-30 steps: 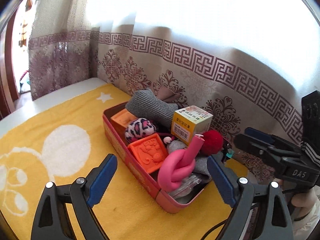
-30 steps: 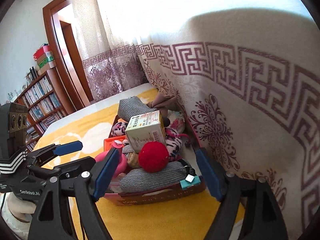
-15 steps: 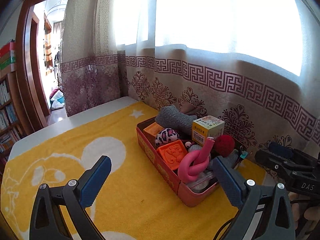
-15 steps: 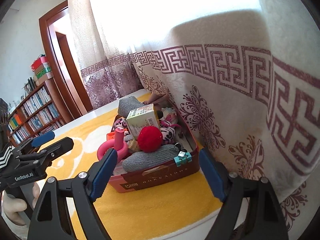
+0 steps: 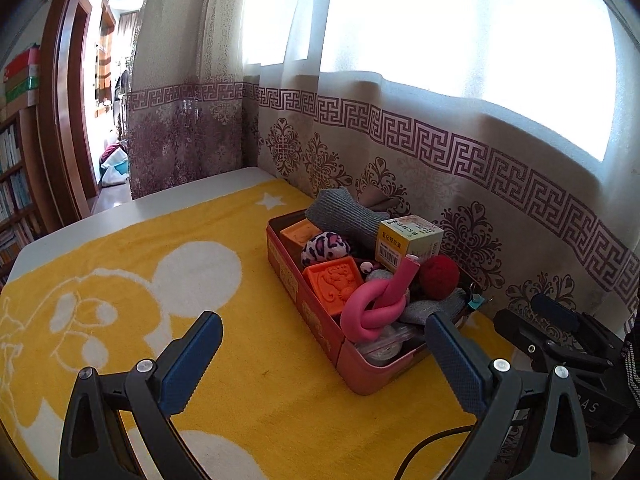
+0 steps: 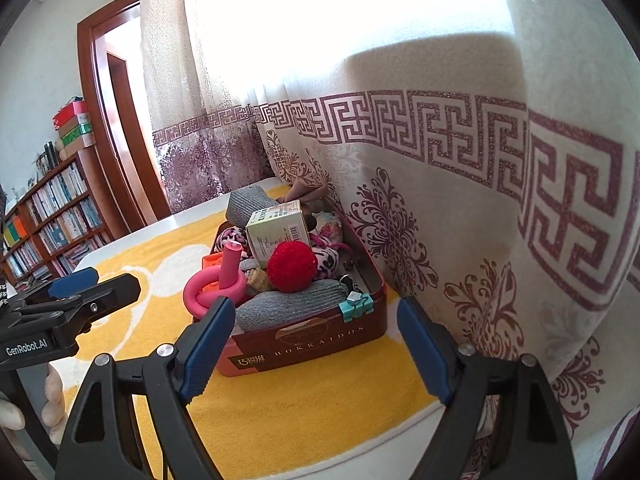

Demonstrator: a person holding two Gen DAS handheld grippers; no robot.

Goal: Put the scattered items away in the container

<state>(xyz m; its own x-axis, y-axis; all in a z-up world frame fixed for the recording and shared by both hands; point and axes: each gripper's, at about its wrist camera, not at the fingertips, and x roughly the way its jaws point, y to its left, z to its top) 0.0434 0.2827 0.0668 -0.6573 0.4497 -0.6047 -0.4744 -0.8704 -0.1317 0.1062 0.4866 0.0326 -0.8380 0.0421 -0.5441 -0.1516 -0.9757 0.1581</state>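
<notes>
Nothing loose visible on the yellow towel [image 5: 248, 360]; all items piled inside the red tin [image 6: 320, 344], beside the curtain [image 6: 460, 200]. Task probably finished. Both grippers empty, away from the tin: left gripper [image 5: 324, 360] with jaws wide apart, right gripper [image 6: 316, 344] also spread wide.

Possible trouble: pile too high. Yellow carton [image 5: 408, 236] resting on top, red pompom [image 6: 292, 266] round and light, easy to roll off if the tin gets bumped. Pink foam tube [image 5: 376, 304], knotted and springy, leaning over the rim. Grey knitted pouch [image 6: 288, 308] soft, ribbed. Orange rubber block [image 5: 334, 280] square, embossed. Tin smooth and hard, able to slide on fluffy terry cloth.
</notes>
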